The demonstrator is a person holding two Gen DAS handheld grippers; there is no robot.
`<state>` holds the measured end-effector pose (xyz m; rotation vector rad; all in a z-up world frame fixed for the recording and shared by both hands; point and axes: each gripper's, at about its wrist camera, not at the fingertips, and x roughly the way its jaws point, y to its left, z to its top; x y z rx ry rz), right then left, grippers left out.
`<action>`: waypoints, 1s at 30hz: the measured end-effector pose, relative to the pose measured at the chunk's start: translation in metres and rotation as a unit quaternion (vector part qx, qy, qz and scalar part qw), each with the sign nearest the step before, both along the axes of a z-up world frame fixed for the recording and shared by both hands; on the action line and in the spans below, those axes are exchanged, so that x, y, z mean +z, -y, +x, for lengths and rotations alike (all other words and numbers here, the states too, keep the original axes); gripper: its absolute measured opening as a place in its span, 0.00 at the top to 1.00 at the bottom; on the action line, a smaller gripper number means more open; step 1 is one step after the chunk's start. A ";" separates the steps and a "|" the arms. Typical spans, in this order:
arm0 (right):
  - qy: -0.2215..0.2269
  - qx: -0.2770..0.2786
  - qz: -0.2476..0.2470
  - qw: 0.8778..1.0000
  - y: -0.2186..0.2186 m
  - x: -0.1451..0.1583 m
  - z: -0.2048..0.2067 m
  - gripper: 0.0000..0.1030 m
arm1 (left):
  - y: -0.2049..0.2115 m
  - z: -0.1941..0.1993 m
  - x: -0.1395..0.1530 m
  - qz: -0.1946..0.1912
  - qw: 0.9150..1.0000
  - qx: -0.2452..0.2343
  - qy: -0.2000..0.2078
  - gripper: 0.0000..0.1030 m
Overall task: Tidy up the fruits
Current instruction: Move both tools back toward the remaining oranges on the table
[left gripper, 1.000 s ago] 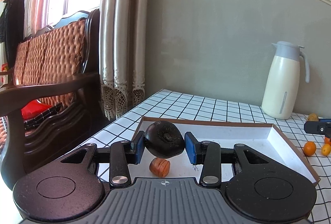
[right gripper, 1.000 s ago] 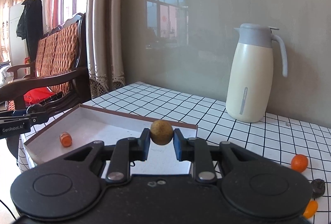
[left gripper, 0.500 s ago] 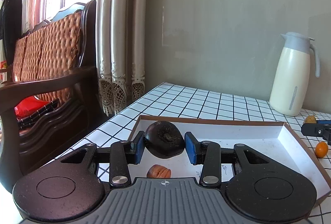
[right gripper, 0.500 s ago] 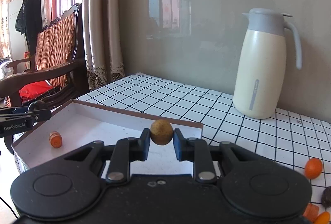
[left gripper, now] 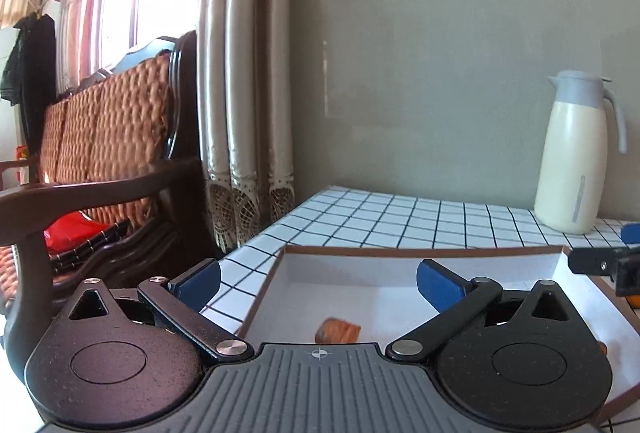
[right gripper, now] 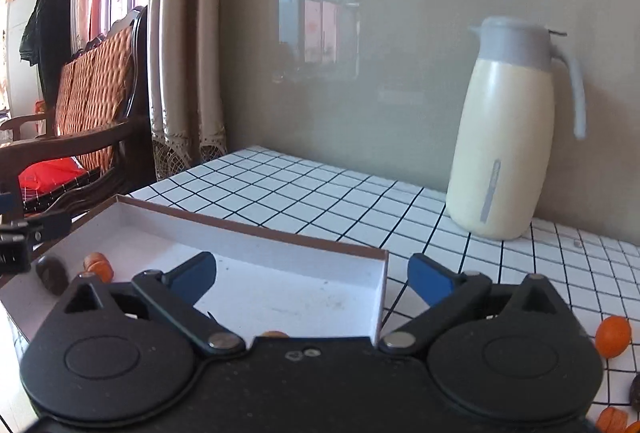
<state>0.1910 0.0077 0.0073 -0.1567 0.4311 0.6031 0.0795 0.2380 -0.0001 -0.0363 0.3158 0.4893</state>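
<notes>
A white shallow box with a brown rim (left gripper: 400, 253) (right gripper: 280, 233) lies on the checked table. My left gripper (left gripper: 318, 279) is open and empty above the box's near left corner. An orange fruit piece (left gripper: 338, 331) lies in the box just below it. My right gripper (right gripper: 312, 273) is open and empty over the box's right end. In the right wrist view a dark fruit (right gripper: 52, 275) and the orange piece (right gripper: 98, 265) lie at the box's left end. A sliver of a brown fruit (right gripper: 274, 334) shows in the box at the gripper body's edge.
A cream jug with a grey lid (left gripper: 576, 153) (right gripper: 512, 129) stands at the back right. Loose orange fruits (right gripper: 612, 337) and a dark one (right gripper: 635, 391) lie on the table right of the box. A wooden sofa (left gripper: 100, 153) and curtains (left gripper: 244, 73) stand left of the table.
Both grippers opened. The left let go of the dark fruit, now lying in the box's left end. The right let go of the brown round fruit, now mostly hidden below it.
</notes>
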 end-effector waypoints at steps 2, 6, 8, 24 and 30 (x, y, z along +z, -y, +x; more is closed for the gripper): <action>-0.002 0.000 -0.001 1.000 0.000 -0.001 0.000 0.06 | 0.001 0.000 -0.001 0.000 1.000 -0.001 -0.001 0.00; -0.006 0.000 -0.002 1.000 0.000 0.000 0.000 0.06 | 0.003 -0.003 -0.002 0.002 1.000 0.000 0.000 0.00; -0.006 0.000 -0.002 1.000 0.001 0.001 0.000 0.06 | 0.006 -0.008 -0.002 0.001 1.000 0.000 0.000 0.00; 0.019 -0.014 0.012 1.000 0.050 0.023 -0.055 0.06 | 0.057 -0.040 0.017 0.035 0.999 -0.030 0.023 0.00; 0.029 -0.039 0.012 0.999 0.078 0.025 -0.077 0.06 | 0.087 -0.060 0.021 0.029 0.998 -0.057 0.025 0.00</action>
